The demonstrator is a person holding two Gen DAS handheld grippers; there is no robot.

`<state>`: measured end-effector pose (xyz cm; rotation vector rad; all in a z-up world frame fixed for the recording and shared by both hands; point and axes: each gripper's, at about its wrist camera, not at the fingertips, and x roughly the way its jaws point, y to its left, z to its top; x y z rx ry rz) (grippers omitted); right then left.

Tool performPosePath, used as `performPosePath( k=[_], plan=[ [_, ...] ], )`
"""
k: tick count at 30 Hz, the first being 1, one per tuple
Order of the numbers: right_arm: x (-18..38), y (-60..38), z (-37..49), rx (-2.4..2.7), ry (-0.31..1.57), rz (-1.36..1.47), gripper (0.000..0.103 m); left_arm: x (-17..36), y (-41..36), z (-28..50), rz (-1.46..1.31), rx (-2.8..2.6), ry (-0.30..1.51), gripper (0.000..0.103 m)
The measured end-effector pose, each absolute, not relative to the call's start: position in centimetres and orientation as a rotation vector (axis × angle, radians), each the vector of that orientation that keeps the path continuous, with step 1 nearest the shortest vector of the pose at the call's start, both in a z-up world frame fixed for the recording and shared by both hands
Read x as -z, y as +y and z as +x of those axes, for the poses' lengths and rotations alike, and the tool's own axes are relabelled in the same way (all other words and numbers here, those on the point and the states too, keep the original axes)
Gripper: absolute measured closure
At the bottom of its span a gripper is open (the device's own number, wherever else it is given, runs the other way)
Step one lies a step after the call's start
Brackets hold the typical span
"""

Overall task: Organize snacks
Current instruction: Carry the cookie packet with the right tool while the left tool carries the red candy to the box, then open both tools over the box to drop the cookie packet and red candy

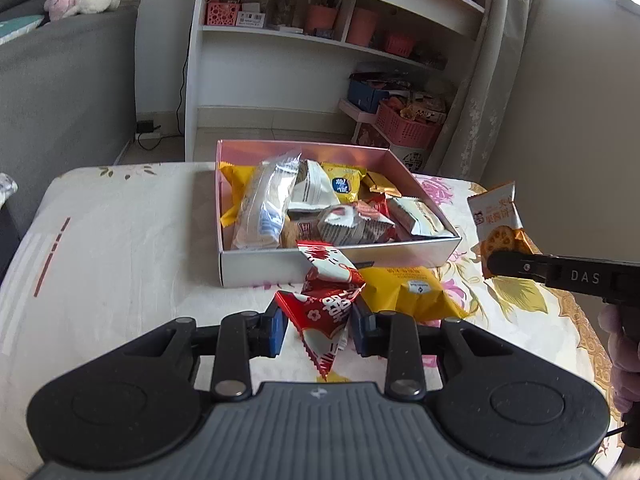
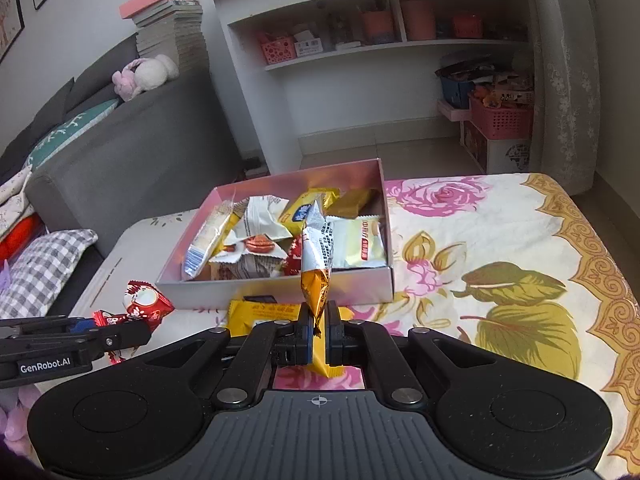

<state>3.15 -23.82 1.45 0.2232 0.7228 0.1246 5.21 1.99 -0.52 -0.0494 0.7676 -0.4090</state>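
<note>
Key relation: the pink open box point(image 1: 340, 256) lies straight ahead of both grippers and a little lower; each held packet has only the near wall to clear.
Left gripper point(image 1: 320, 320): jaws part-way in, blue pads pinching a red-and-white snack packet point(image 1: 328, 312); its long axis runs fore and aft, one tip pointing back toward the camera, the other reaching to the box's near wall.
Right gripper point(image 2: 318, 330): jaws almost together, clamped on the lower seam of an orange-and-silver biscuit packet point(image 2: 316, 256), which stands upright, long axis vertical, leaning slightly toward the box.
Nearer hand: by my reading the left, since its packet already overlaps the near wall; the wide lenses make this uncertain.
Left behind: a yellow snack bag point(image 1: 412, 288) flat on the cloth, touching the box's near wall, between the two grippers.
Box contents: silver, yellow and gold packets heaped unevenly, fullest on the left side; the barest patch is at the far right corner.
Surface: a table point(image 2: 500, 240) under a floral cloth, soft and wrinkled, so the bag may slide if nudged.
Room: white shelving point(image 1: 320, 36) behind the table, grey sofa point(image 2: 132, 152) to the left, curtain and pink basket to the right.
</note>
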Motion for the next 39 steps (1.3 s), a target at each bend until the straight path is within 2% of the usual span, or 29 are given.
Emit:
performPosePath(
  k=[17,29,32,35,36,37,39],
  plan=[
    [-0.5,-22.5,10.8,-0.176,0.710,0.381,0.098,-1.4,-2.5,14.6,0.023,0.391,0.769,0.074],
    [1.5,-25.0,12.5,-0.144,0.704,0.511,0.098,-0.1,-6.7,20.0,0.045,0.357,0.808,0.074],
    [1.6,-25.3,12.6,-0.147,0.710,0.517,0.091,0.1,-7.3,20.6,0.047,0.351,0.811,0.073],
    [1.6,-25.6,12.5,-0.145,0.711,0.523,0.091,0.4,-7.5,21.0,0.051,0.317,0.813,0.071],
    [1.6,-25.7,12.5,-0.144,0.715,0.525,0.090,0.4,-7.4,21.0,0.047,0.306,0.811,0.068],
    [1.5,-25.8,12.5,-0.142,0.716,0.527,0.089,0.4,-7.2,20.9,0.041,0.300,0.807,0.061],
    [1.4,-26.0,12.3,-0.132,0.713,0.527,0.077,0.1,-6.8,20.7,0.032,0.294,0.793,0.056]
  ],
)
